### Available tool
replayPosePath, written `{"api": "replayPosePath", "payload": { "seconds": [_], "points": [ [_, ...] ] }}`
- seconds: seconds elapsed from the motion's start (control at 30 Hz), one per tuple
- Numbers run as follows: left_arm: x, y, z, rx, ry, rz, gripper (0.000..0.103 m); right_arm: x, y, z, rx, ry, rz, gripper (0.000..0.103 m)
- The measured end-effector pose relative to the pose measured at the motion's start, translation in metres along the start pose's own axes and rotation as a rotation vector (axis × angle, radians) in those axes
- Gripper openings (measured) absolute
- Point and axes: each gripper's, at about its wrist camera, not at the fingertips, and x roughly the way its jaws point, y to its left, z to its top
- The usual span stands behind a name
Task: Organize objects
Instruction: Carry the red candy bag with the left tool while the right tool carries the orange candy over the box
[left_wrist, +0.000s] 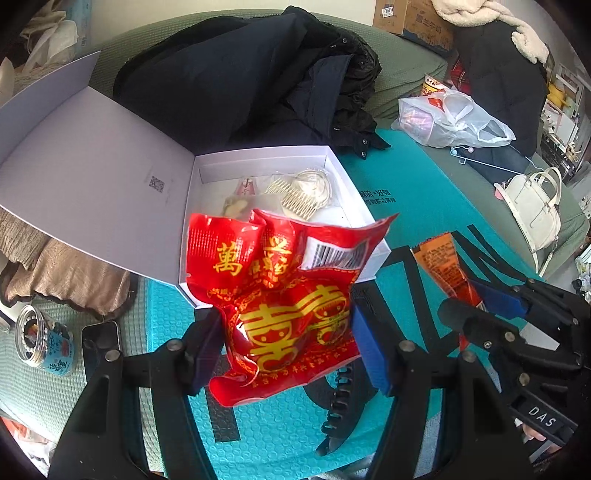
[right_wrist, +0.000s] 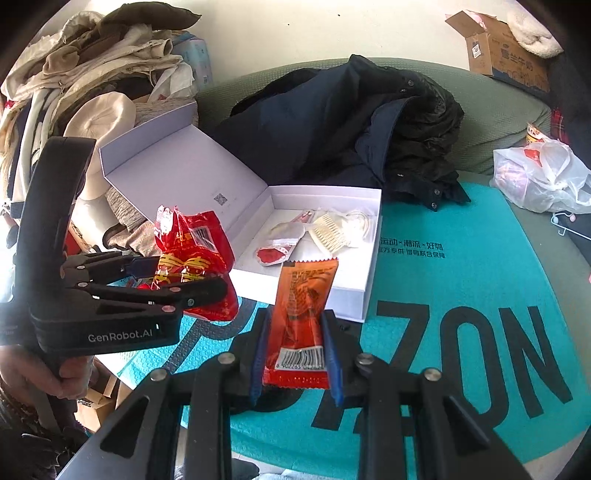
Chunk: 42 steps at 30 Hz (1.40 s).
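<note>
My left gripper (left_wrist: 284, 332) is shut on a red bag with gold characters (left_wrist: 280, 295), held in the air in front of the white box (left_wrist: 354, 177). In the right wrist view the same red bag (right_wrist: 195, 266) hangs in the left gripper (right_wrist: 184, 275) left of the box (right_wrist: 369, 295). My right gripper (right_wrist: 295, 343) is shut on an orange sachet with a barcode (right_wrist: 303, 314), also lifted above the teal mat (right_wrist: 461, 295). That orange sachet (left_wrist: 443, 269) shows in the left wrist view too. The box lid (left_wrist: 92, 184) lies open. Inside lie a cream comb (right_wrist: 332, 232) and small packets.
A dark jacket (left_wrist: 258, 81) is heaped behind the box. A white plastic bag (left_wrist: 450, 118) and a white handbag (left_wrist: 535, 206) lie to the right. A glass jar (left_wrist: 44, 343) and a phone (left_wrist: 101, 343) sit at the left. A black hair clip (left_wrist: 340, 406) lies on the mat.
</note>
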Motion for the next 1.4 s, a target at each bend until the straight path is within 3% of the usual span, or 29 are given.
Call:
{"api": "replayPosePath", "payload": {
  "seconds": [0.63,0.87,1.03,1.4],
  "points": [
    [0.037,0.023,0.067,-0.013,-0.036,0.047,0.064,0.048,-0.006,0.065,-0.062,-0.033,0.035,0.027],
    [0.059,0.028,0.09,-0.008,-0.037,0.077,0.064,0.082,-0.015,0.087,-0.057,-0.004,0.035,0.027],
    [0.074,0.034,0.109,-0.01,-0.041,0.102,0.064,0.108,-0.024,0.098,-0.003,0.04,0.031,0.027],
    [0.102,0.049,0.142,-0.014,-0.035,0.146,0.064,0.126,-0.028,0.13,0.0,0.033,-0.028,0.027]
  ]
}}
